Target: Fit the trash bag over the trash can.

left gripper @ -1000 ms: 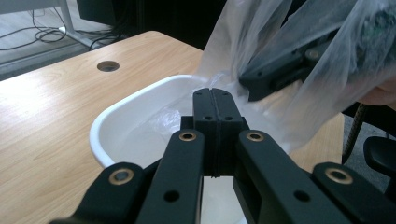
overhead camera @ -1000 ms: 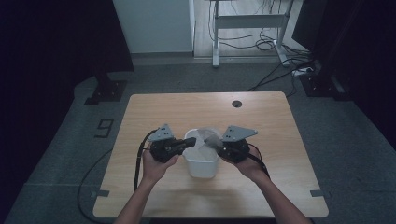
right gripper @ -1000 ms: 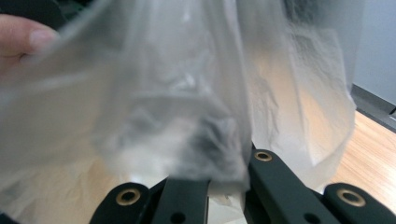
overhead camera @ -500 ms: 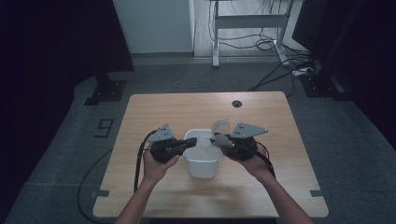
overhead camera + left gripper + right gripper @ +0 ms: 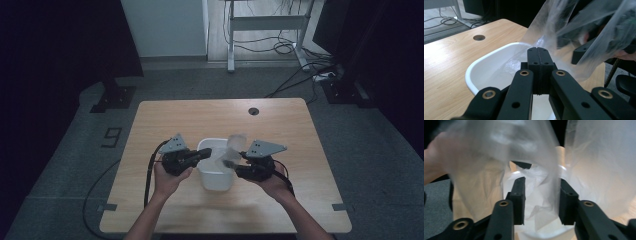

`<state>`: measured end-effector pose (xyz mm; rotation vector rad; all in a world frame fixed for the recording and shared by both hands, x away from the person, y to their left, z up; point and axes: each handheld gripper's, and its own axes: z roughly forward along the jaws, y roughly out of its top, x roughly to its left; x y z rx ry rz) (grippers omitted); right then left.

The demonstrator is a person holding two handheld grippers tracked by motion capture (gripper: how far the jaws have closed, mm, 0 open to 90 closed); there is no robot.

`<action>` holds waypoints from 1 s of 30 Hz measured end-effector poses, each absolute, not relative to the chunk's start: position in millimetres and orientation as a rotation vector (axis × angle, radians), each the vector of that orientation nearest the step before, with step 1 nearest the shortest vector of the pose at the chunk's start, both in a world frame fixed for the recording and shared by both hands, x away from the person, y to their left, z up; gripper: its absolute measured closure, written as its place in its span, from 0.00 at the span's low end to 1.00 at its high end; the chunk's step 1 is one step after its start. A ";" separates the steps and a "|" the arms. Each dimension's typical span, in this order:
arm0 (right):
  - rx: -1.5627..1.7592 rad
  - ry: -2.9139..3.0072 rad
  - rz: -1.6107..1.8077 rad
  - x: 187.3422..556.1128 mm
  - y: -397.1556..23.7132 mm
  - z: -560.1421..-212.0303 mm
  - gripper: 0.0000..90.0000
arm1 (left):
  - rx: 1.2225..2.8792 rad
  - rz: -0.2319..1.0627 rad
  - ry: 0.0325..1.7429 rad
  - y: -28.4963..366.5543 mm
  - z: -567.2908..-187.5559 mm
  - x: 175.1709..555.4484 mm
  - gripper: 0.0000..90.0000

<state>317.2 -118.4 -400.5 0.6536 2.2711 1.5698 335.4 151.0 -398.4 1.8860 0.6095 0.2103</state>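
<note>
- The high view takes in the whole wooden desk (image 5: 280,125), with a white tub (image 5: 216,177) standing near its front edge, between the two hands.
- In that view the left gripper (image 5: 202,154) reaches over the tub's left rim, and the right gripper (image 5: 235,164) sits at the tub's right rim, with a clear plastic bag (image 5: 231,149) rising above the tub between them.
- The left gripper view looks along its fingers (image 5: 534,67) and shows them pressed tight together over the tub (image 5: 486,62); whether a fold of the bag is pinched between them cannot be told.
- That same view shows the bag (image 5: 564,27) billowing up to the right, with the other gripper dim behind the film.
- The right gripper view shows its fingers (image 5: 518,195) parted to a middling gap; they have just been opening, crumpled bag film (image 5: 534,195) hangs between them, and it cannot be told whether the pads touch it.
- From above, the round cable hole (image 5: 253,111) lies near the desk's far edge, well apart from the tub.
- The desk's far half, left side and right side lie bare around the tub.
- The tub stands nearer the front edge than the far one, and the forearms cross that front edge.
- Floor cables (image 5: 295,85) and a stand's legs (image 5: 265,30) lie beyond the far edge.
</note>
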 end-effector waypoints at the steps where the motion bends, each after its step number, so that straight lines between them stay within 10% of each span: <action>1: 0.660 2.269 1.562 319.4 -117.1 -401.1 0.68 | 1.885 0.209 0.609 151.2 -398.4 335.7 1.00; 6: 0.684 2.280 1.559 330.9 -112.8 -405.6 0.69 | 1.884 0.202 0.607 151.3 -398.8 336.7 1.00; 14: 0.655 2.261 1.560 334.8 -105.8 -405.7 0.99 | 1.878 0.204 0.607 153.1 -400.0 335.9 1.00; 30: 0.601 2.226 1.557 326.6 -119.2 -399.3 0.99 | 1.846 0.199 0.622 161.7 -398.5 337.7 1.00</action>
